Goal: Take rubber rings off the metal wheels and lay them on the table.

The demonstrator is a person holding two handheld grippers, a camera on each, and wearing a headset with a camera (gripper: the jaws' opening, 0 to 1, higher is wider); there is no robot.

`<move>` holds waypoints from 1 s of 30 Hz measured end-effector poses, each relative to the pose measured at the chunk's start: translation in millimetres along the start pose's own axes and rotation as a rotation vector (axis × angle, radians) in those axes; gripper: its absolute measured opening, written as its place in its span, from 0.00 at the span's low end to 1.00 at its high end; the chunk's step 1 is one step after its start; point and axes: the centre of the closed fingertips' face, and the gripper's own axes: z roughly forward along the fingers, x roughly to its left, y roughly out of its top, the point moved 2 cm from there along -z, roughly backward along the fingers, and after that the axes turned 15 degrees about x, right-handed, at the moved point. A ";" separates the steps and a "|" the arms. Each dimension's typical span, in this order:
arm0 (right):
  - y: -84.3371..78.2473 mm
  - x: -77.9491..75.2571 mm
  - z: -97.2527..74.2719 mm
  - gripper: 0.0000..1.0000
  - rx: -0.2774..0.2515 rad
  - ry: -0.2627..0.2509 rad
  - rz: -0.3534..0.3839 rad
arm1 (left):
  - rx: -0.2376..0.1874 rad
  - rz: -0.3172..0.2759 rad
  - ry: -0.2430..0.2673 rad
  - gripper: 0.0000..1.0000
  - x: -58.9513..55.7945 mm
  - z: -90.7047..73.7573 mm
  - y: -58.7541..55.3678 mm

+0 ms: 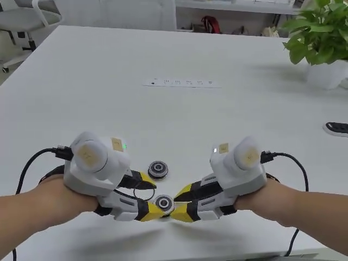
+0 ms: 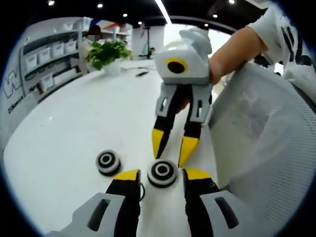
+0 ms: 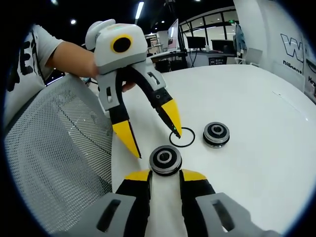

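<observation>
A metal wheel (image 1: 163, 203) with a black rubber ring on it lies near the table's front edge. My left gripper (image 1: 151, 194) is open, its yellow tips on either side of this wheel (image 2: 162, 173). From the opposite side my right gripper (image 1: 180, 202) is open, its tips just short of the same wheel (image 3: 165, 160). A second wheel (image 1: 157, 169) lies a little farther back (image 3: 216, 134). A loose black rubber ring (image 3: 182, 137) lies flat on the table (image 1: 174, 119) by the left gripper's far fingertip. The right gripper (image 2: 173, 144) points at me in the left gripper view.
A potted plant (image 1: 321, 49) stands at the back right. A flush socket panel (image 1: 182, 82) sits mid-table, and a dark object (image 1: 337, 128) lies at the right edge. A grey mesh chair back (image 3: 54, 163) is close behind the table's front edge.
</observation>
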 end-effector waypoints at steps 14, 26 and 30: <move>-0.9 -0.3 2.6 0.19 0.000 -0.002 -0.004 | 0.017 -0.003 -0.013 0.26 -1.4 10.1 -1.7; -1.8 -0.6 4.0 0.18 -0.003 -0.003 0.003 | 0.029 0.049 0.030 0.17 -1.4 9.5 -2.7; -1.9 -0.9 4.1 0.17 -0.003 -0.004 0.004 | 0.029 0.051 0.025 0.16 -1.9 10.5 -2.0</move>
